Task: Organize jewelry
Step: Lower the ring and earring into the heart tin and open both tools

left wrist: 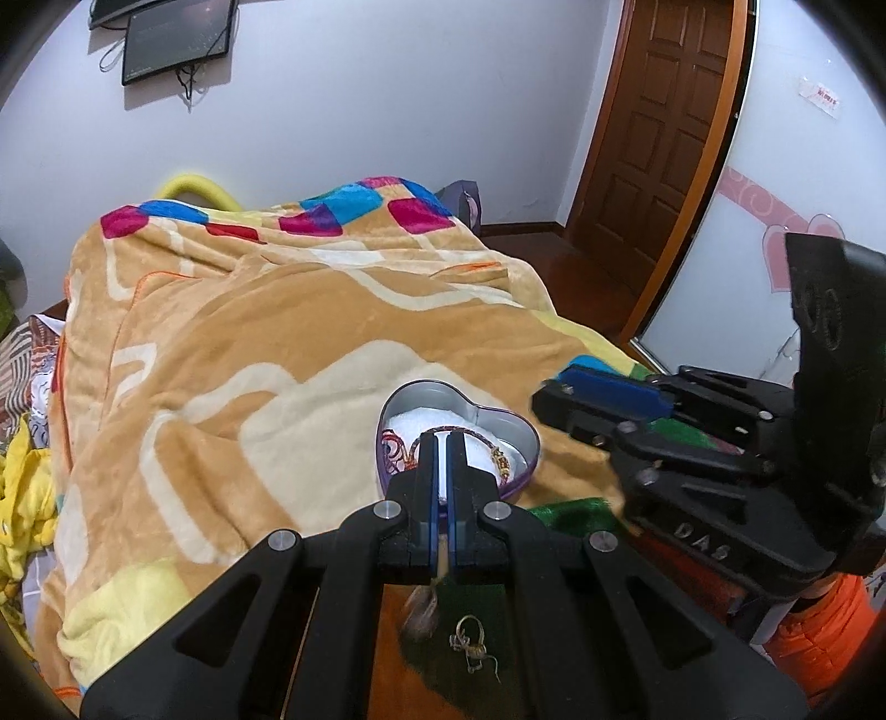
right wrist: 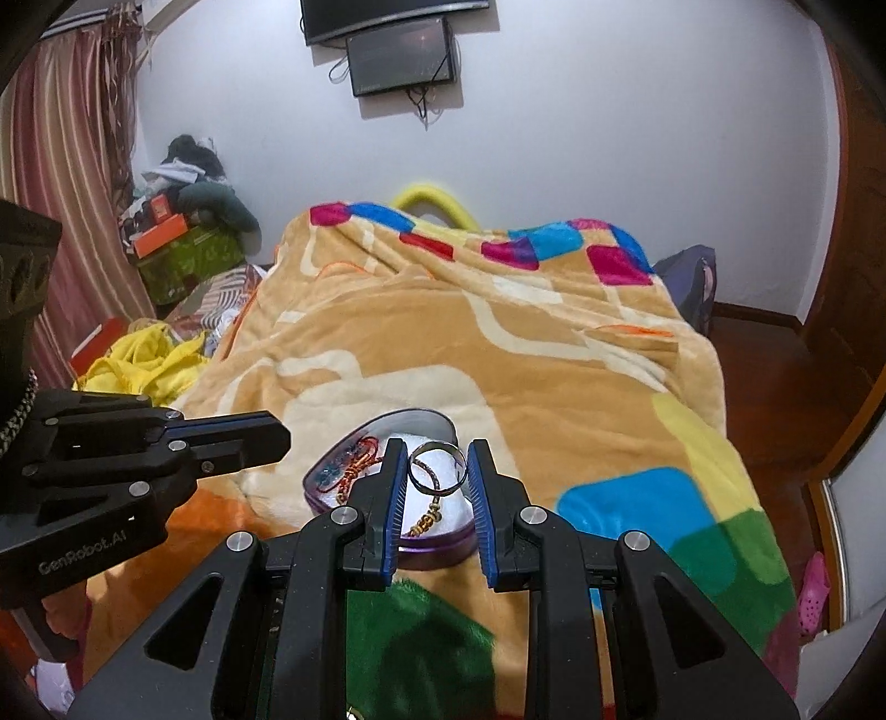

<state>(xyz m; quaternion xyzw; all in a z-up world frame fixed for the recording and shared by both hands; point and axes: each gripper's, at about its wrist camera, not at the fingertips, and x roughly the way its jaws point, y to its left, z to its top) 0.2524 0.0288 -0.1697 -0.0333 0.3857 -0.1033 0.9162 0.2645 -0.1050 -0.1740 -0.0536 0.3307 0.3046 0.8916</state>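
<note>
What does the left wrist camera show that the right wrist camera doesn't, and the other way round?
Only the left wrist view: a small gold earring lying on a green blanket patch, and the brown wooden door.

Only the right wrist view: a silver metal ring pinched between the right gripper's pads, striped curtains, yellow clothes.

Both: the purple heart-shaped tin holding a braided cord bracelet, the tan patterned blanket, the wall screens.

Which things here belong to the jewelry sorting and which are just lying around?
Job:
heart-shaped tin
silver ring between right gripper pads
red cord bracelet in tin
left gripper, shut
small earring on blanket

Lying about:
blanket
yellow clothes
wall screen
door
</note>
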